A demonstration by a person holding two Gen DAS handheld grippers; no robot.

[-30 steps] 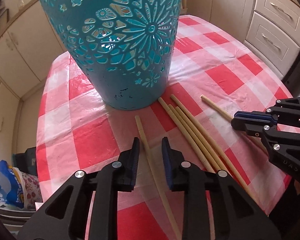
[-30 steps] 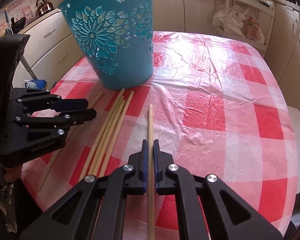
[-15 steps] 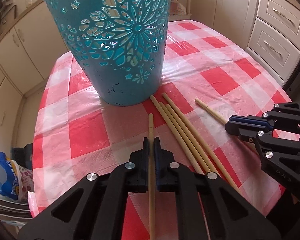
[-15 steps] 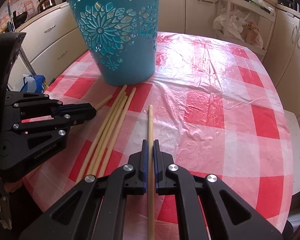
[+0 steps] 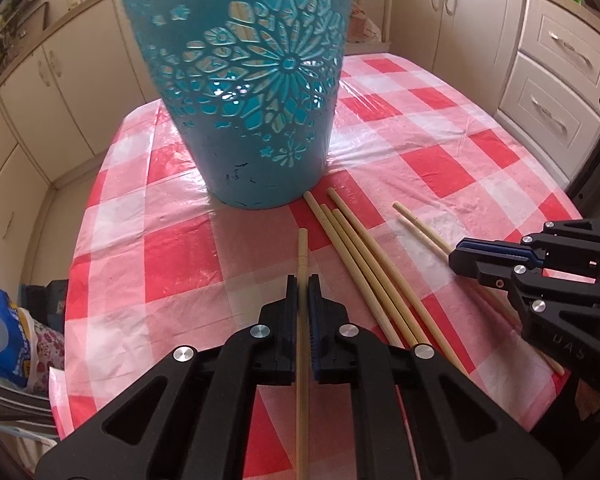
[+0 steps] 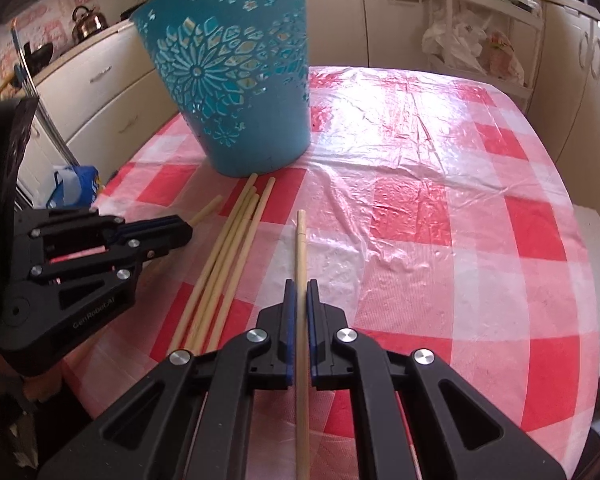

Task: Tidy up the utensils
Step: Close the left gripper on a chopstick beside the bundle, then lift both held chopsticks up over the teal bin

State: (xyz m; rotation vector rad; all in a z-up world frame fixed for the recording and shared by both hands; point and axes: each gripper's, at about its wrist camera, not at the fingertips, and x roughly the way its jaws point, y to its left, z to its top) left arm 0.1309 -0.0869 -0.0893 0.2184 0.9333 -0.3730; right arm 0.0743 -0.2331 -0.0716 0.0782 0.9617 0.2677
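Pickup step: left gripper [image 5: 303,294] jaws closed on one chopstick [image 5: 302,254], right gripper [image 6: 297,300] jaws closed on another [image 6: 300,240], both sticks near desk's front edge w/ four loose ones [image 5: 364,256]; next, I'd judge, lift & tip into bin [image 5: 252,92].

- Our left gripper [image 5: 303,292] is matte black plastic, with angular arms pierced by triangular cut-outs.
- We see round silver screw heads at its pivots.
- Blue pads line the inner faces of its fingers [image 5: 314,320].
- Our right gripper [image 6: 297,296] matches it: black frame, silver screws, blue pads.
- Pale lettering marks the side of each body.
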